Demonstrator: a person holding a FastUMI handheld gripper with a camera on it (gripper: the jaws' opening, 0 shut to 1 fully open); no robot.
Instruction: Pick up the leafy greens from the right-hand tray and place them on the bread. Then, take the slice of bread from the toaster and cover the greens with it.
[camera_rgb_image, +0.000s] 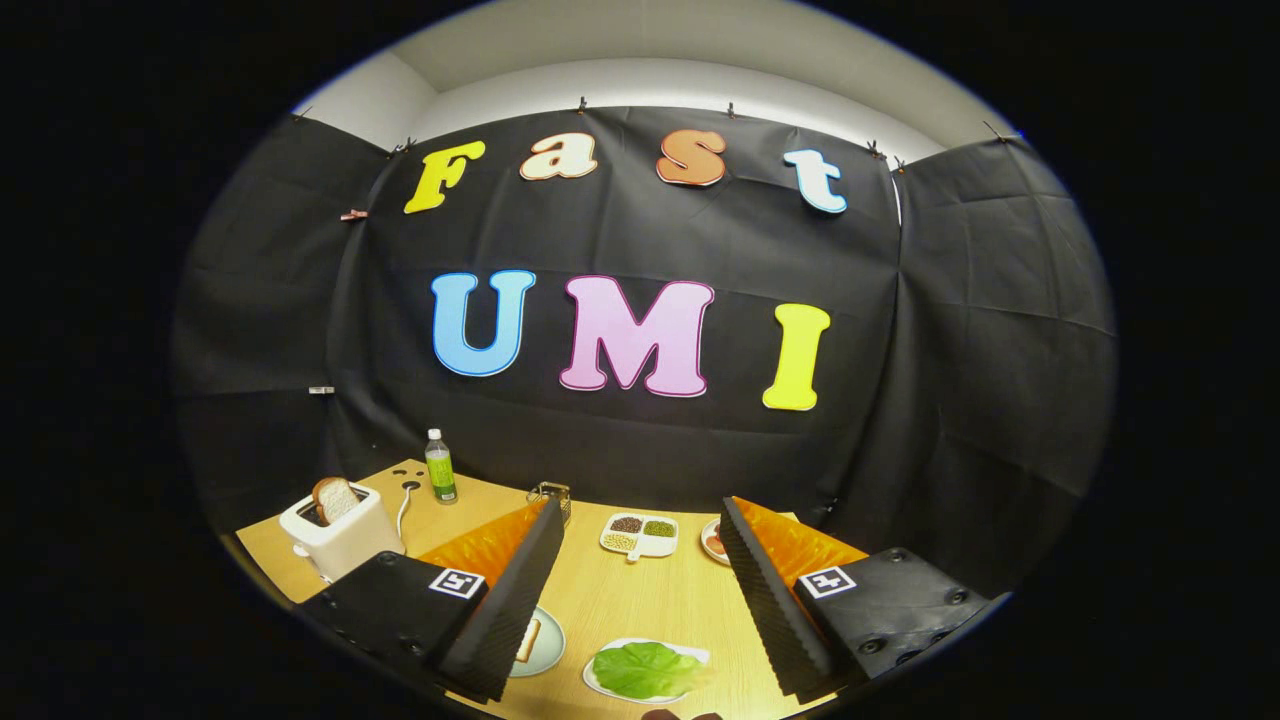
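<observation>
Wooden table (610, 600) carries: white toaster (340, 535) with bread slice (335, 497) upright in slot; green-labelled bottle (440, 467); small wire basket (552, 494); four-compartment dish (640, 535) of beans; plate with bread (540, 642); white tray (690, 655) holding leafy greens (645, 670) — between the spread gripper (640, 610) fingers.

My hand-held gripper (640, 590): black ribbed fingers (505, 610), orange backing, black-and-white square markers. Desk (620, 600): pale wood grain. Leafy greens (645, 668): bright green on a white tray (600, 685). Toaster (340, 535): white, holding tan bread (335, 498). Bottle (440, 468): green with white cap. Divided dish (640, 537): white, with brown, green and beige fillings
</observation>
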